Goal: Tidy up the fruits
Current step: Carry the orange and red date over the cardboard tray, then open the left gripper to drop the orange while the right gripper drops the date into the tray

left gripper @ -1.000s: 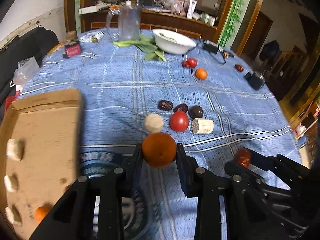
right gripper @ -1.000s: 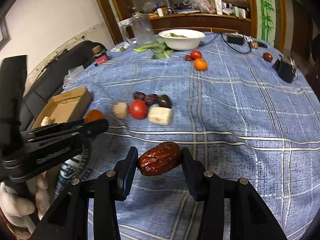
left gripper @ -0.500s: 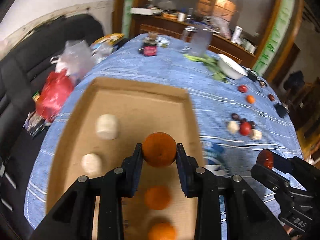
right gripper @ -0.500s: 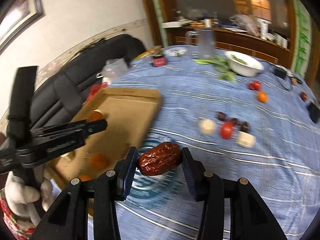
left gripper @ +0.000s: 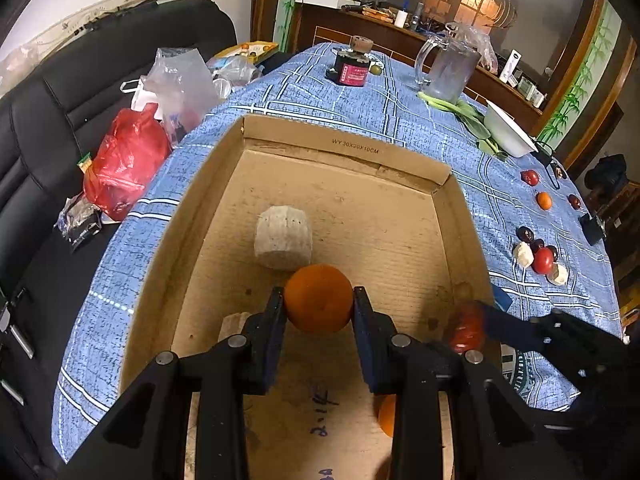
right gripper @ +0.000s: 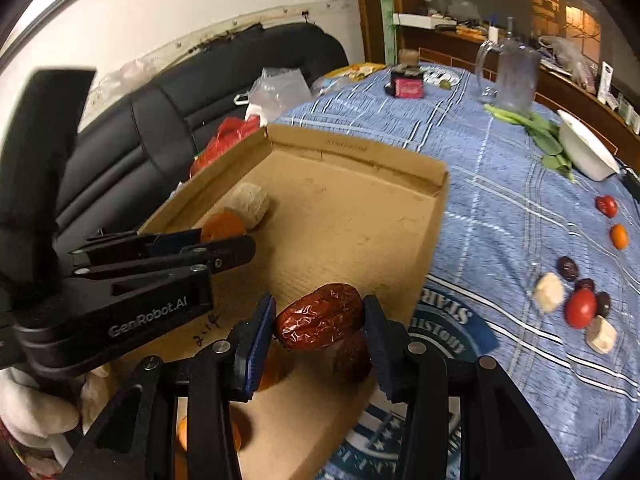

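Note:
My left gripper (left gripper: 319,310) is shut on an orange (left gripper: 319,298) and holds it over the open cardboard box (left gripper: 348,148), next to a pale chunk (left gripper: 283,238) on the box floor. My right gripper (right gripper: 320,318) is shut on a red date (right gripper: 319,317) over the box's near right side (right gripper: 434,216), above another date (right gripper: 352,356) in the box. In the right wrist view the left gripper (right gripper: 224,240) and its orange (right gripper: 222,226) show at the left. More oranges (left gripper: 386,416) lie in the box, partly hidden.
A cluster of dates, a tomato (left gripper: 542,260) and pale chunks lies on the blue cloth (left gripper: 340,100) to the right. Farther back are a small orange (left gripper: 544,200), a white bowl (left gripper: 508,130), a glass jug (left gripper: 450,72) and a jar (left gripper: 352,68). A black sofa with bags (left gripper: 128,160) is left.
Both grippers swung left from the fruit cluster to over the box, still holding the orange and the date. They now sit lower and deeper over the box.

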`<state>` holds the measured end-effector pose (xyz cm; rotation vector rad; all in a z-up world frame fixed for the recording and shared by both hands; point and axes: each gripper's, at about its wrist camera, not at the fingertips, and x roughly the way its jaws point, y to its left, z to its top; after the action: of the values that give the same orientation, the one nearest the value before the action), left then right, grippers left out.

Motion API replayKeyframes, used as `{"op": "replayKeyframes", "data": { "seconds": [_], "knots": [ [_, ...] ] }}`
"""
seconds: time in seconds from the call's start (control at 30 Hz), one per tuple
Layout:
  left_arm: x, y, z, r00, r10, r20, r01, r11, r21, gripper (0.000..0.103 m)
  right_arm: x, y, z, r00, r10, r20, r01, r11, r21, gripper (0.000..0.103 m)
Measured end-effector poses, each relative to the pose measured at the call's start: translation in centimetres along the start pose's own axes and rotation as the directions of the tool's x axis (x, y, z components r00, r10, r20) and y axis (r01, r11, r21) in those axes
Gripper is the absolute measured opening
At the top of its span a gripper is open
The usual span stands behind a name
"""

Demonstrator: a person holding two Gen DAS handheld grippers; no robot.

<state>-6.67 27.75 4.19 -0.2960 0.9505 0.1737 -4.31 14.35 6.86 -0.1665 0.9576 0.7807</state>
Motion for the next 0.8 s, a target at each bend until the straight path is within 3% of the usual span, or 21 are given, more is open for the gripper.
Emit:
{"op": "replayKeyframes", "data": {
  "seconds": [0.23, 0.43, 0.67, 0.8],
  "knots": [
    [-0.1, 0.3, 0.0, 1.0, -0.013, -0.005, 0.013, 1.0, -0.026, 0.032, 1.3, 0.1, -0.2, 1.0, -0.005, -0.014, 0.005, 1.0, -0.014, 0.049],
    [-2.5, 0.9, 0.1, 0.997, -0.054, 0.05, 0.057, 0.996, -0.067, 0.046, 1.2, 0.5, -0.5, 1.0, 0.007, -0.014, -0.007, 1.0, -0.012, 0.051],
    [-8.0, 0.8, -0.5, 0.982, -0.1, 0.163, 0.116, 0.989, -0.091, 0.064, -3.1, 0.2, -1.2, 0.998, 0.026, 0.06, -0.028, 0.999, 0.034, 0.054],
    [-10.6, -0.7, -2.1, 0.97, -0.146, 0.195, 0.162, 0.984, -0.07, 0.069, -6.8, -0.9, -2.8, 0.991, 0.031, 0.129, -0.044, 0.994, 0.1, 0.062]
  ]
}}
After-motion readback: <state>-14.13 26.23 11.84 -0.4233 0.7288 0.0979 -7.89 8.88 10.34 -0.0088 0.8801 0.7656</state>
